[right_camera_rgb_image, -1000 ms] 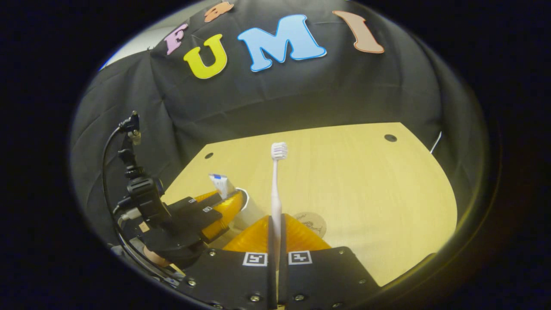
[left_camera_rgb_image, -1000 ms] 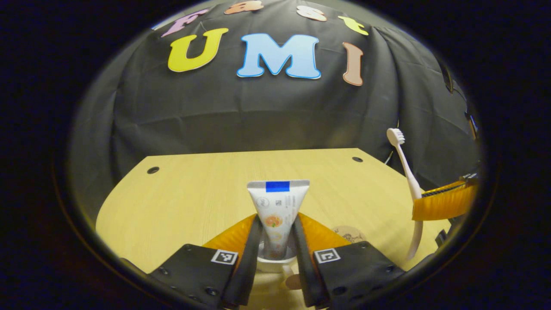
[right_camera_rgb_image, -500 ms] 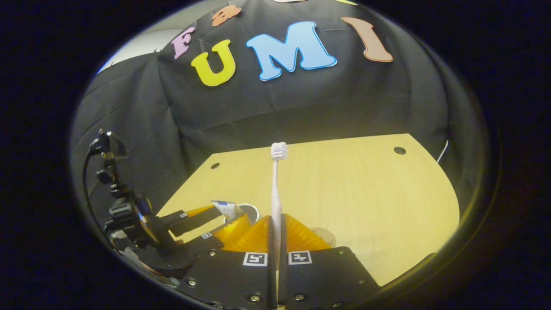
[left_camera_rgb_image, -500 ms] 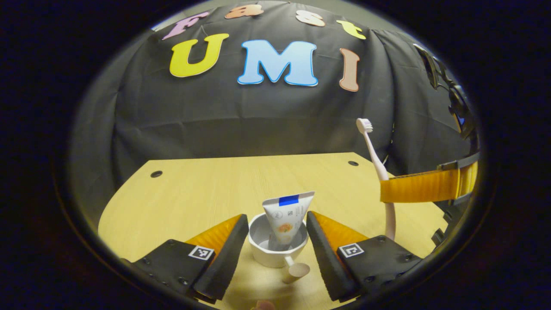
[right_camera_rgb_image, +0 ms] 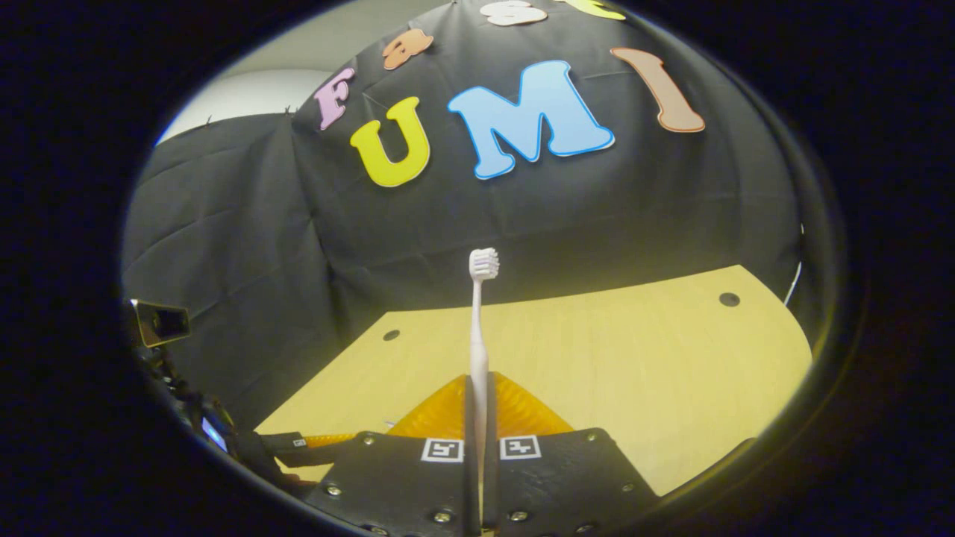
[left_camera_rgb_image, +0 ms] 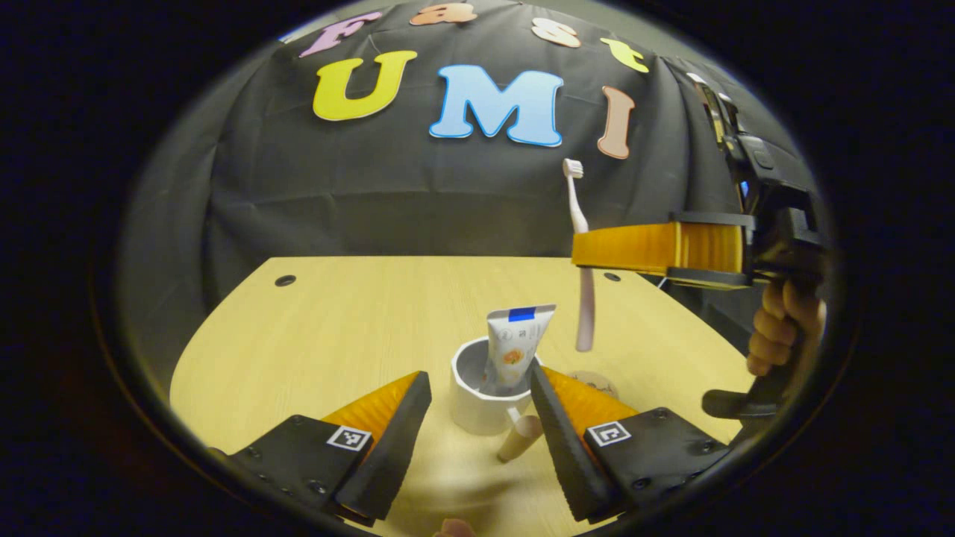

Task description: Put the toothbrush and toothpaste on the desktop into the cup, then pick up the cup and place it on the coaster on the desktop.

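A white cup (left_camera_rgb_image: 481, 395) stands on the wooden desktop (left_camera_rgb_image: 351, 328) with the toothpaste tube (left_camera_rgb_image: 515, 350) upright in it, flat end up. My left gripper (left_camera_rgb_image: 477, 406) is open, one finger on each side of the cup, touching nothing. My right gripper (right_camera_rgb_image: 477, 418) is shut on the pale pink toothbrush (right_camera_rgb_image: 478, 328), bristles up. In the left gripper view the toothbrush (left_camera_rgb_image: 582, 261) hangs upright above and to the right of the cup, held by the right gripper (left_camera_rgb_image: 656, 248). The round coaster (left_camera_rgb_image: 597, 382) lies just right of the cup, partly hidden by my left gripper's finger.
A person's hand (left_camera_rgb_image: 780, 328) holds the right gripper's handle at the right. The cup's handle (left_camera_rgb_image: 520, 440) points toward me. The desktop has small round holes (left_camera_rgb_image: 285, 280) near its far corners. The black cloth wall stands behind the desk.
My left gripper let go of the toothpaste, opened, and drew back from the cup. My right gripper rose with the toothbrush and moved over toward the cup.
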Motion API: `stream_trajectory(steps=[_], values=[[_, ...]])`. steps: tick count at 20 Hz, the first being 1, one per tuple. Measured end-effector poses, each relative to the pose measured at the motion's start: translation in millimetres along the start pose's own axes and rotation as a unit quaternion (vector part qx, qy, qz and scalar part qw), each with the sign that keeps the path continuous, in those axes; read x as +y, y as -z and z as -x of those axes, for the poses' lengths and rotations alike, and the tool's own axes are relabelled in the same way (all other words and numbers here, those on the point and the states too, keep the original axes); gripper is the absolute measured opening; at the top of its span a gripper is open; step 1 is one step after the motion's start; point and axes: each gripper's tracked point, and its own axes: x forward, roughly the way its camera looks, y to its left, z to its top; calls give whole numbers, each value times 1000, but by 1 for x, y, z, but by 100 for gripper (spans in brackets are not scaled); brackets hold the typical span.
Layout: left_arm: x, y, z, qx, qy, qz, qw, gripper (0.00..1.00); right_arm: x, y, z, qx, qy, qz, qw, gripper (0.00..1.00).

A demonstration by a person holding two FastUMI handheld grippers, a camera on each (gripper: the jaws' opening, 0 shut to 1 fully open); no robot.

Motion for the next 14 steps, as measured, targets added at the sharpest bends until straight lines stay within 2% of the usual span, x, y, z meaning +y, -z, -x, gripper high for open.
stream_trajectory(steps=[2, 3, 4, 12, 13, 14], values=[[-2, 3, 4, 6, 7, 11, 1000, 89, 3, 3, -10, -7, -1, 5, 1000, 3], [-3, 5, 6, 9, 8, 15, 1000, 89, 5, 5, -16, -9, -5, 7, 1000, 0], [-3, 7, 7, 11, 10, 18, 1000, 92, 8, 6, -22, -13, -9, 10, 1000, 4], [-7, 14, 11, 29, 20, 29, 999, 89, 17, 19, -42, -12, -16, 24, 999, 4], [-7, 15, 11, 30, 22, 29, 999, 89, 16, 21, -44, -11, -15, 28, 999, 0], [-8, 15, 10, 31, 24, 30, 999, 90, 16, 21, -43, -9, -17, 28, 999, 4]])
